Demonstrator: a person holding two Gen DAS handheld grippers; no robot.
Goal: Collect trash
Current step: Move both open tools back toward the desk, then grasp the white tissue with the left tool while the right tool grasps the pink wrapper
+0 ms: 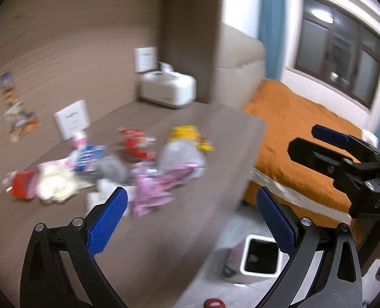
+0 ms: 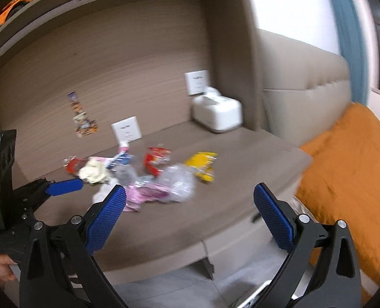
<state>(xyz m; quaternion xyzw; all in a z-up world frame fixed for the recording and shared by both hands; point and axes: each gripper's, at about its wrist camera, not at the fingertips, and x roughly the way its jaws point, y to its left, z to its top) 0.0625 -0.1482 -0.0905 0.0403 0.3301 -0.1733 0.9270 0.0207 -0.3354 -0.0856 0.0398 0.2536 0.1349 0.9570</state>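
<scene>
Both grippers gape wide and hold nothing: the left gripper (image 1: 191, 218) at the bottom of its frame, the right gripper (image 2: 190, 215) likewise. Below the left one, at lower right, stands a white trash bin (image 1: 260, 258) on the floor. Farther off, mid-frame, blurred wrappers (image 1: 107, 169) lie heaped on the brown desk (image 1: 164, 231); a white box (image 1: 168, 88) sits at the back.

White letters reading "DAS" are showing on the black body of the right gripper (image 1: 326, 141) at the frame's right edge; print on the blurred wrappers and cards is staying illegible.
</scene>
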